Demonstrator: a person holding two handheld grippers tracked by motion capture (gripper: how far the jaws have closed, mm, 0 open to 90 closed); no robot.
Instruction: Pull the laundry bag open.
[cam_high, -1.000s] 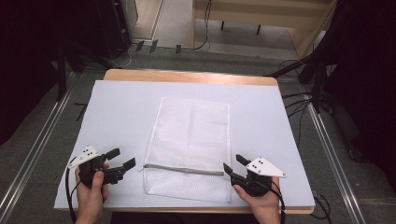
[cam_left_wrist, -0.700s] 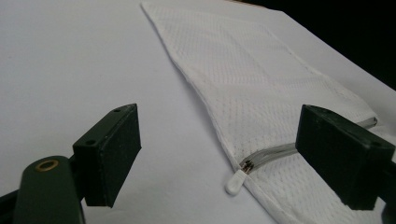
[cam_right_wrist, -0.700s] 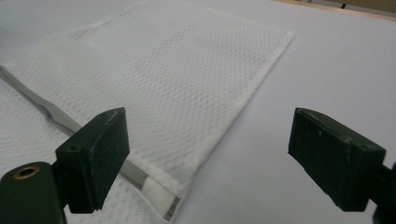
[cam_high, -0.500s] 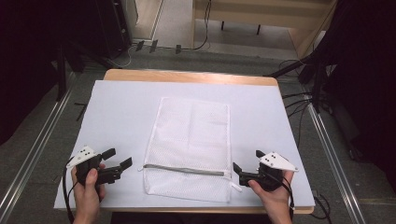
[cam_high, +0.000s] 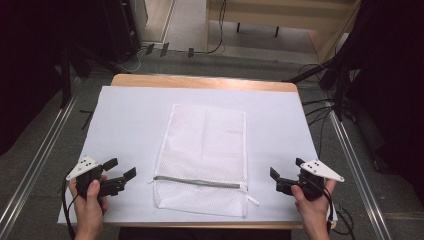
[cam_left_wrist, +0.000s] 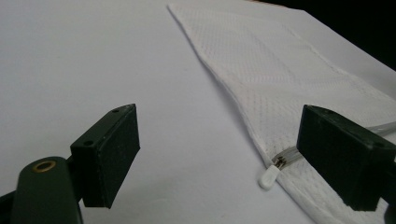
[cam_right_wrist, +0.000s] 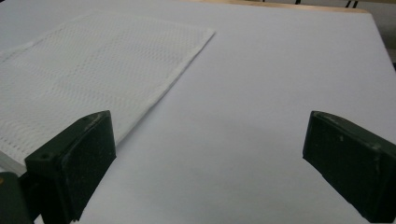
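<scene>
A white mesh laundry bag (cam_high: 205, 155) lies flat in the middle of the white table cover (cam_high: 125, 120), with a grey zipper (cam_high: 197, 182) running across near its front end. The zipper's white pull tab (cam_left_wrist: 269, 177) sits at the bag's left edge. My left gripper (cam_high: 121, 170) is open at the front left, a short way from that edge, holding nothing. Off to the bag's right, my right gripper (cam_high: 286, 175) is open at the front right, jaws wide apart and empty. The bag (cam_right_wrist: 93, 70) shows to the left of its jaws.
The wooden table edge (cam_high: 200, 80) shows at the back. Cables (cam_high: 320, 105) and metal floor rails (cam_high: 350, 150) run beside the table. Dark equipment (cam_high: 115, 30) stands behind at the left.
My right gripper has drawn away from the bag's right edge toward the table's right side. My left gripper has slid slightly left and nearer the front edge. The bag has not moved.
</scene>
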